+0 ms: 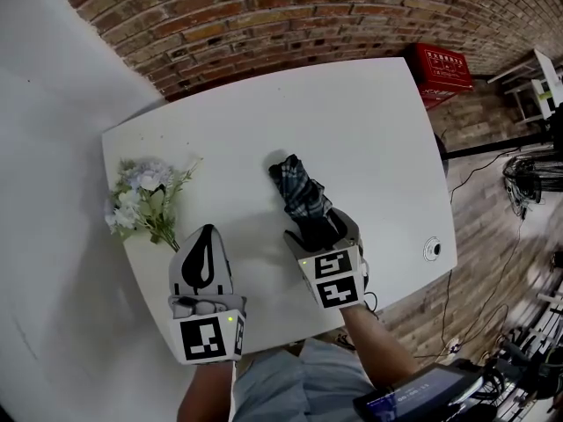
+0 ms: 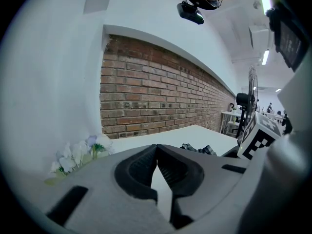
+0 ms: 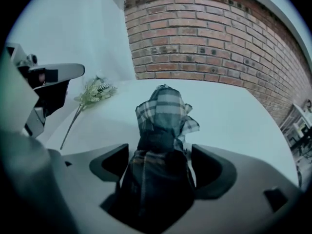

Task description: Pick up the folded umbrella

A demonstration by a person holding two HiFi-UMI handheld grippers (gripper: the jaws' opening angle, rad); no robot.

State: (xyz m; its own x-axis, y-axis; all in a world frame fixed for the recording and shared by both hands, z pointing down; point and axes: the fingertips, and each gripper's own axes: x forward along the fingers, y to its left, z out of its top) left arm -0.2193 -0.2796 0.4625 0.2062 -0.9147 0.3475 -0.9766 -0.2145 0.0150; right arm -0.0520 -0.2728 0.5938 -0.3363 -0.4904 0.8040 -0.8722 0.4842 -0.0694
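The folded umbrella [image 1: 299, 192], in dark plaid cloth, lies on the white table [image 1: 352, 121] near its middle, its tip pointing away from me. My right gripper [image 1: 321, 227] is lowered over its near end. In the right gripper view the umbrella [image 3: 163, 116] runs up between the two jaws of the gripper [image 3: 161, 162], and a thin gap shows on each side, so the pads are not pressing. My left gripper [image 1: 206, 236] hovers over the table's near left part, shut, its tips meeting with nothing between them [image 2: 156, 147]. The umbrella [image 2: 197, 149] shows to its right.
A bunch of pale artificial flowers [image 1: 145, 196] lies at the table's left edge. A small round object [image 1: 432, 250] sits near the right front corner. A red crate [image 1: 442, 70] stands on the floor beyond the table, by the brick wall.
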